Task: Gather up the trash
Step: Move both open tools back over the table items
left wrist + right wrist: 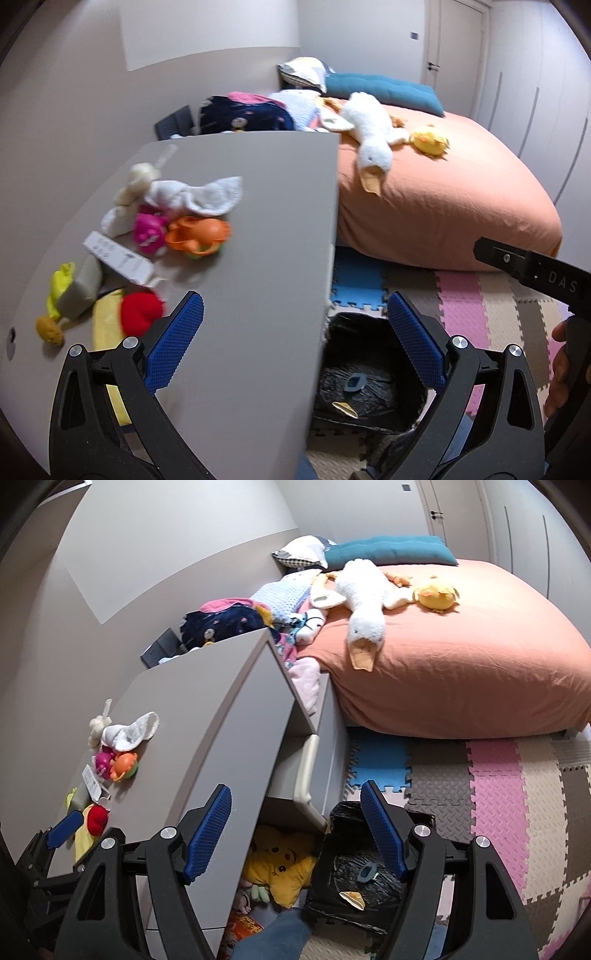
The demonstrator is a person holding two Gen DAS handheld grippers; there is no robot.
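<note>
My left gripper (295,315) is open and empty, hovering over the right edge of the grey desk (266,206). My right gripper (295,808) is open and empty, above the desk edge and the bin. A black-lined trash bin (364,400) stands on the floor below the desk edge; it also shows in the right wrist view (354,882). Inside lie a small blue-grey piece (366,872) and a yellow scrap (352,899). On the desk's left lie a white paper box (118,258), a crumpled white cloth (199,195) and a grey-and-yellow wrapper (74,291).
Toys lie on the desk: pink (147,230), orange (199,234), red and yellow plush (138,312). A bed (443,192) with an orange cover holds a plush goose (369,125). Foam floor mats (498,794) cover the floor. A yellow plush (280,867) lies under the desk.
</note>
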